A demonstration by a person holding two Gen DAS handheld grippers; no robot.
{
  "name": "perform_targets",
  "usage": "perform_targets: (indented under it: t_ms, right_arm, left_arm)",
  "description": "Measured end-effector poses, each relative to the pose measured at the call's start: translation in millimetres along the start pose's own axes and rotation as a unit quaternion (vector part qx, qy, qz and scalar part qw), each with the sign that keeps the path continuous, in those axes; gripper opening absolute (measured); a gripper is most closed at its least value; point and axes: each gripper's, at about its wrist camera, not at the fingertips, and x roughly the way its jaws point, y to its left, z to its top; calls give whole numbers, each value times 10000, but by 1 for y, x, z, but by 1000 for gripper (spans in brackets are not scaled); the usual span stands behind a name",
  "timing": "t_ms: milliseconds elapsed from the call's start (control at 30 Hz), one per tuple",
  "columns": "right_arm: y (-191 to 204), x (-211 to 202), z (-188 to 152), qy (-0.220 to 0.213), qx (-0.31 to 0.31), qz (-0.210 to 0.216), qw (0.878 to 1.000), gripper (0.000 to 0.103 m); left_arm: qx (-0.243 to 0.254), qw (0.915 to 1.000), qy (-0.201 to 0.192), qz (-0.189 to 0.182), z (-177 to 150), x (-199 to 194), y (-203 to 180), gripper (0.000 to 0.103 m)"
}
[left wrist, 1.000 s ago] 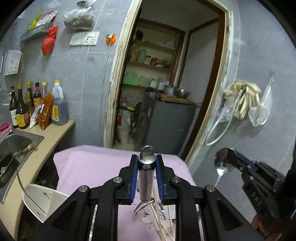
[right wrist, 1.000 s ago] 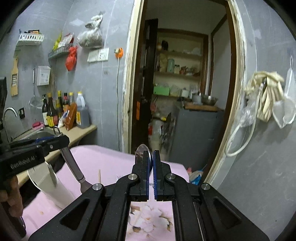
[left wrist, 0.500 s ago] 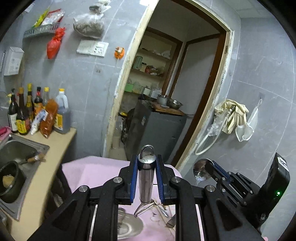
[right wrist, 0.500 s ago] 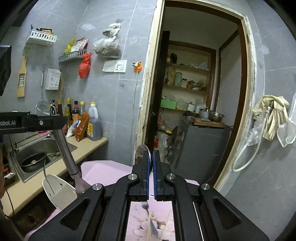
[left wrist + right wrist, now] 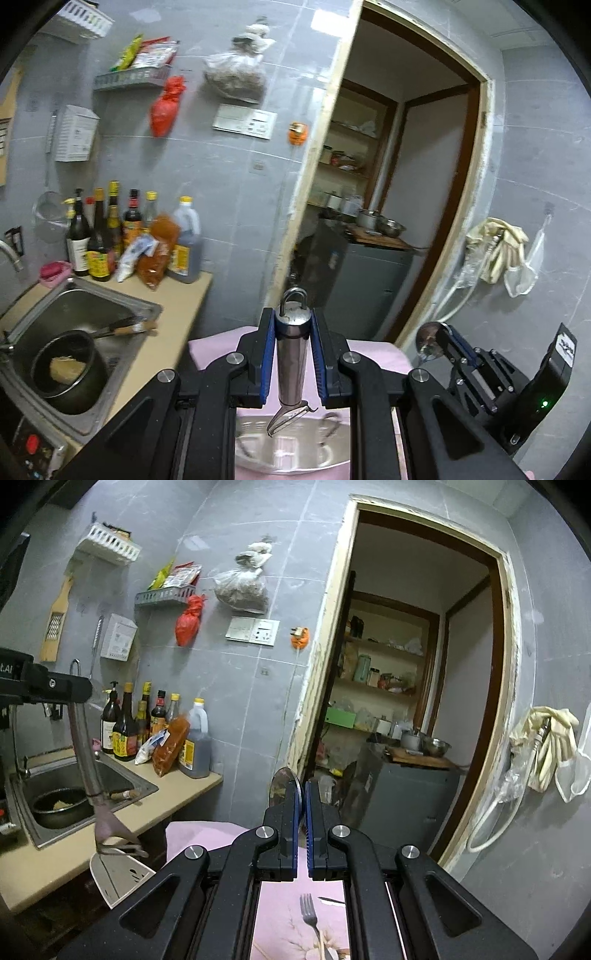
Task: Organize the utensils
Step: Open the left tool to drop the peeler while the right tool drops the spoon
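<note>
The pink table lies low under both grippers, with a steel plate below the left one and a fork lying flat on the cloth beneath the right, so both tools are raised well above the surface, probably in carriage to wherever the utensils are to be gathered. To the left runs the counter with its sink, a dark pot in the basin, and bottles against the wall; these, and the doorway ahead, stand well apart from the tools and block nothing. The left gripper is clamped on a peeler by its round steel handle, hanging loop up and blade down, which keeps the blade clear of the pads. The right gripper is pinched almost together on a spoon, thin edge between the pads, bowl standing up above them.
</note>
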Motion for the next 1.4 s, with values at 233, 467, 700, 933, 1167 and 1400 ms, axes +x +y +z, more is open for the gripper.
perform_targets:
  t_ms: [233, 467, 700, 933, 1167, 1400]
  right_arm:
    - [26, 9, -17, 173, -211, 87, 9996, 3]
    - [29, 15, -29, 314, -247, 70, 9992, 3]
    - [39, 16, -41, 241, -519, -32, 9984, 3]
    - [51, 9, -54, 292, -685, 174, 9971, 3]
    - [46, 6, -65, 488, -490, 452, 9966, 6]
    - [28, 3, -65, 496, -102, 632, 9967, 23]
  left_arm:
    - [-253, 9991, 18, 343, -35, 16, 27, 18]
    - [-356, 9976, 126, 579, -48, 33, 31, 18]
    - [113, 9975, 169, 670, -58, 40, 15, 18]
    - [84, 9971, 366, 666, -71, 44, 15, 18]
    - [47, 9954, 827, 490, -81, 50, 19, 19]
    - [-51, 9949, 956, 302, -81, 50, 18, 26]
